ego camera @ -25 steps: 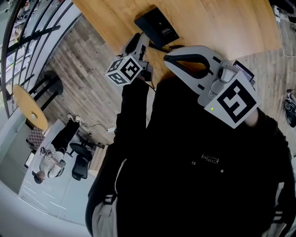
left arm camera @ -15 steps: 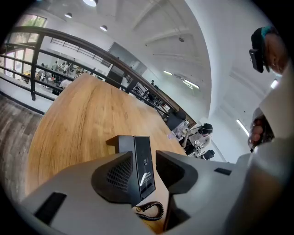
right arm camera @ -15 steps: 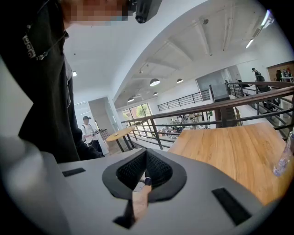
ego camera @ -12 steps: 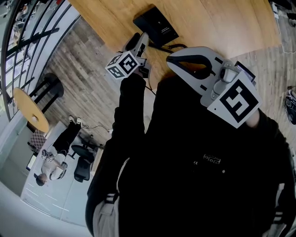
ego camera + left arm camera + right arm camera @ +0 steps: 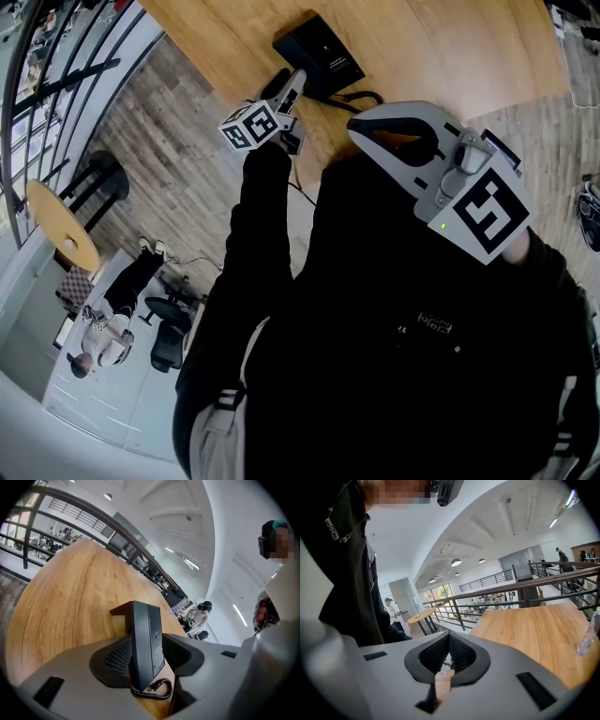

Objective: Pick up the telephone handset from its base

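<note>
The black telephone (image 5: 319, 52) sits near the wooden table's (image 5: 450, 47) edge, its coiled cord (image 5: 361, 97) trailing towards me. In the left gripper view the telephone (image 5: 146, 641) stands between the jaws of my left gripper (image 5: 147, 656). The jaws are opening: the left pad (image 5: 117, 656) is beside the phone's side and the right pad (image 5: 180, 653) stands clear of it. I cannot tell the handset from the base here. In the head view my left gripper (image 5: 284, 89) reaches the phone's near end. My right gripper (image 5: 366, 127) hovers over the table edge, shut and empty (image 5: 449, 641).
A railing (image 5: 511, 592) runs along the table's far side, with a round side table (image 5: 61, 220) and seated people below. A plastic bottle (image 5: 588, 637) stands at the right of the tabletop. My dark-sleeved arm (image 5: 253, 244) fills the head view's middle.
My left gripper has moved down and forward until its jaws straddle the telephone, and they have widened. The right gripper has barely shifted.
</note>
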A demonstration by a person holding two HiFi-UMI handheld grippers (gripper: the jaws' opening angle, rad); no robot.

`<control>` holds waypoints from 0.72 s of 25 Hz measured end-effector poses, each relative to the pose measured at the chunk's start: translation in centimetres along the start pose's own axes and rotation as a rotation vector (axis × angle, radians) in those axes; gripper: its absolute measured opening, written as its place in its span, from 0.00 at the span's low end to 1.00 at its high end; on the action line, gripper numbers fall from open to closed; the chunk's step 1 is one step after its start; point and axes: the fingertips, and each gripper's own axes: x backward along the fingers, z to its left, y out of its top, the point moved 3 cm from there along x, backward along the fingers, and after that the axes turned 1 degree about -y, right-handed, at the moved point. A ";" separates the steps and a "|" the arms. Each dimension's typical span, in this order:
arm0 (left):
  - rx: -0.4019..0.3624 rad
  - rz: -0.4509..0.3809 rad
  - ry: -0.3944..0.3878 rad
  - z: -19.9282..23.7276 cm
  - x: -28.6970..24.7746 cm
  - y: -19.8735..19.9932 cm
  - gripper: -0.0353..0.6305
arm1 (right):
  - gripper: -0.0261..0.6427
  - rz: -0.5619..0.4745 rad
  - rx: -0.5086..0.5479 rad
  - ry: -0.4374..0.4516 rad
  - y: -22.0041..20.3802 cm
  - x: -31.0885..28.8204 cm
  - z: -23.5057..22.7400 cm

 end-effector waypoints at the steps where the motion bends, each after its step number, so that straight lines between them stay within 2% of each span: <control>1: 0.005 0.006 -0.015 0.2 -0.1 -0.2 0.34 | 0.07 0.001 -0.003 -0.001 0.0 0.0 0.0; 4: 0.045 0.014 -0.116 0.4 -0.6 -0.9 0.34 | 0.07 -0.002 -0.011 0.004 -0.1 -0.1 -0.2; 6: 0.046 0.019 -0.157 0.3 -0.7 -1.2 0.34 | 0.07 -0.004 -0.022 0.010 -0.2 -0.1 -0.1; 11: 0.067 -0.014 -0.181 0.9 -0.3 -0.9 0.34 | 0.07 0.008 -0.026 0.015 0.1 -0.1 -0.1; 14: 0.082 0.000 -0.180 1.9 -0.1 -1.6 0.34 | 0.07 0.016 -0.043 0.010 0.0 -0.2 -0.1; 18: 0.105 0.001 -0.220 2.1 -0.9 -1.8 0.34 | 0.07 0.025 -0.025 0.037 -0.3 -0.3 0.2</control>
